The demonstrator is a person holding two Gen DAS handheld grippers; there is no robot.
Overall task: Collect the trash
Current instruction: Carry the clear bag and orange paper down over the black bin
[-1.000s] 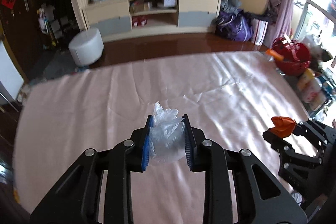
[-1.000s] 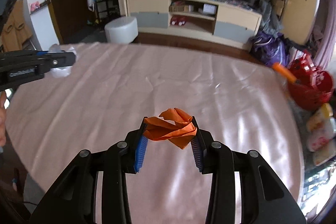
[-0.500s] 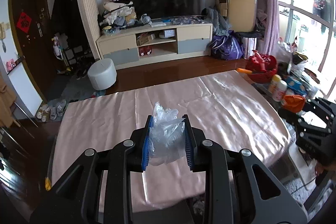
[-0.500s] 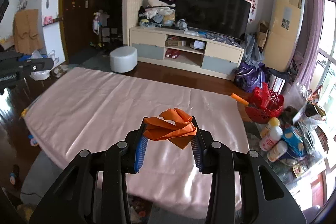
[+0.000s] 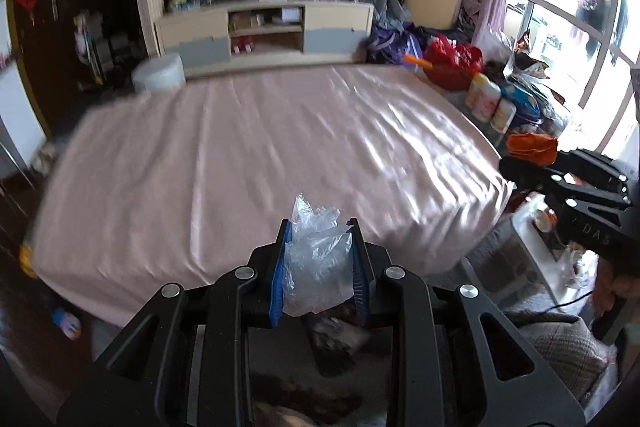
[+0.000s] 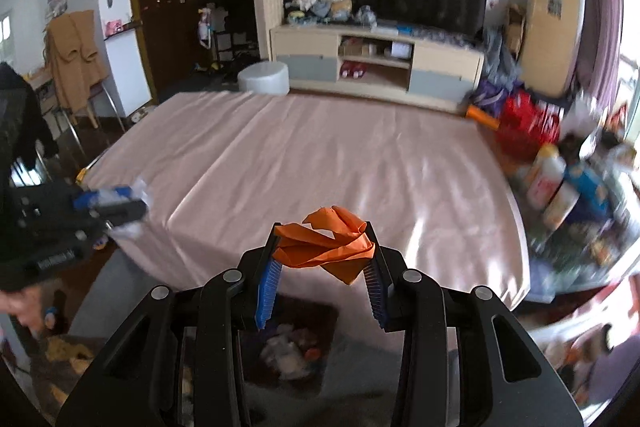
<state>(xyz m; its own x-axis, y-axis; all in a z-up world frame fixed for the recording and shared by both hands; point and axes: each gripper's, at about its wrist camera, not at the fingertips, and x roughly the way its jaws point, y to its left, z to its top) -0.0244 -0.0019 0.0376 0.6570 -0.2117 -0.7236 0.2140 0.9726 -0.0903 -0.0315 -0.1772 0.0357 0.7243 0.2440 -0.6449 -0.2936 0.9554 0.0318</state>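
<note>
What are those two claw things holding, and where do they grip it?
Left gripper squeezes a crumpled clear plastic bag around its middle; right gripper pinches crumpled orange paper by its sides.

Table [image 6: 304,163]: in front of both grippers, which are off its near edge.
Left gripper [image 5: 319,259]: plastic wrap [image 5: 318,267] between its fingers.
Right gripper [image 6: 322,259]: crumpled paper [image 6: 326,247] between its fingers.
Bin [image 6: 288,343]: below right gripper, trash inside.
Bottles [image 6: 554,183]: beyond table's right edge.
Stool [image 6: 263,78]: beyond far edge.
</note>
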